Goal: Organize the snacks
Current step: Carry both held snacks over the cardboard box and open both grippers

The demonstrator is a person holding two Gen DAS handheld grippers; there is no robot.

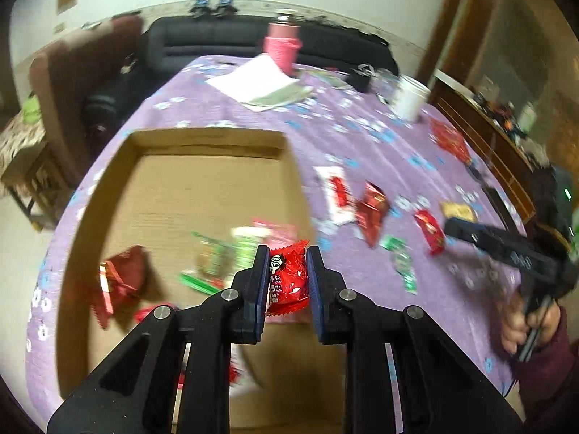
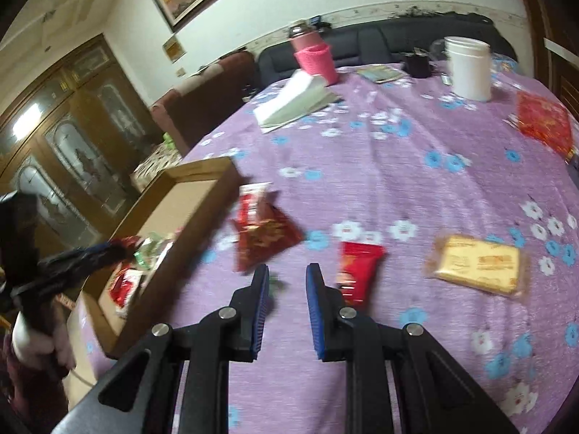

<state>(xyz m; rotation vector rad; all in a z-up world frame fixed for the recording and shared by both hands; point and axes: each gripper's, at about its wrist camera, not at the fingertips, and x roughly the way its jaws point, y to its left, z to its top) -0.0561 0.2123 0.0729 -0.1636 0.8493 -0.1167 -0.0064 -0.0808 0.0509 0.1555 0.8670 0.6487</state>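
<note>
Red snack packet [image 1: 287,280]: pinched between the pads of the left hand-held gripper [image 1: 287,271], jaws closed onto it, held above the box [image 1: 108,188], over the box's near right part. Judged reason: carried clear of the box wall so it can be let go inside.

Box: open cardboard tray on the worktop [image 1: 362,144]. Inside it, a dark red packet [image 1: 123,271] toward the left wall and green-and-white packets [image 1: 224,253] near the middle, blurred. Sorting looks partly done.

Right of the box, loose on the worktop: white-and-red sachet [image 1: 334,191] just beside the box wall, foil red packet [image 1: 372,213] next out, small red packet [image 1: 429,229] and green wrapper [image 1: 401,260] further right, yellow packet [image 2: 477,264] furthest.

Right hand-held gripper [image 2: 287,271]: jaws at their narrowest, nothing between them, hanging over the worktop right of the box, near the small red packet. Judged: waiting its turn.

Far side from the box: pink flask [image 1: 282,43], white tub [image 1: 410,99], papers [image 1: 260,83] — not snacks.
</note>
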